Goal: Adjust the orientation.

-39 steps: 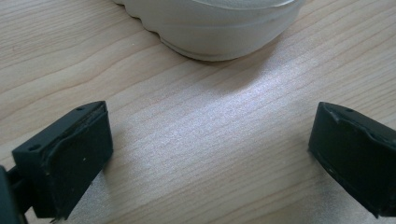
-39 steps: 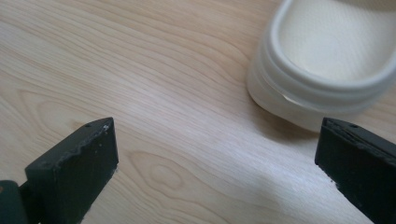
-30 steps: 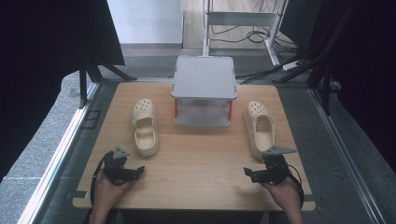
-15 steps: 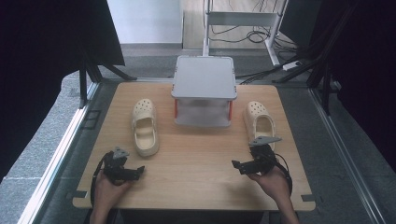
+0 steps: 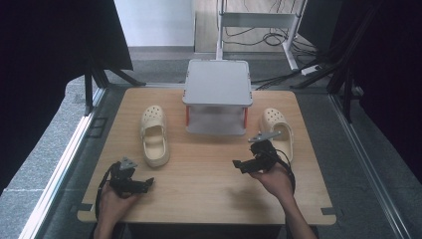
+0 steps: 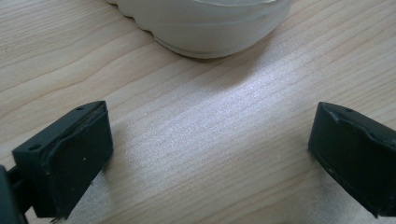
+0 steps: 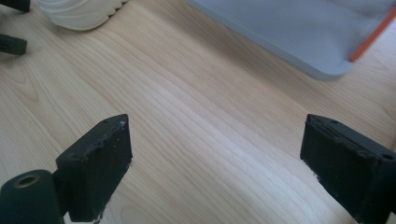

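Note:
Two cream clogs lie on the wooden table (image 5: 209, 199). The left clog (image 5: 153, 134) is left of a grey rack (image 5: 217, 82) with orange posts, and the right clog (image 5: 272, 119) is to its right. My left gripper (image 5: 145, 184) rests near the front left, open, and its jaws point at the left clog's heel (image 6: 205, 23) over bare wood (image 6: 210, 154). My right gripper (image 5: 238, 166) hovers in front of the right clog and points left. It is open (image 7: 219, 168), its jaws have just been closing slightly, and nothing is between them.
In the right gripper view the rack's grey base (image 7: 299, 28) lies ahead to the right. The left clog (image 7: 79, 11) and the left gripper (image 7: 13, 25) sit at the top left. Dark panels and a stone floor surround the table. Bare wood lies between the two grippers.
My right gripper has moved left and away from the front right corner, toward the middle of the table, rising a little. The left gripper and both clogs have stayed put.

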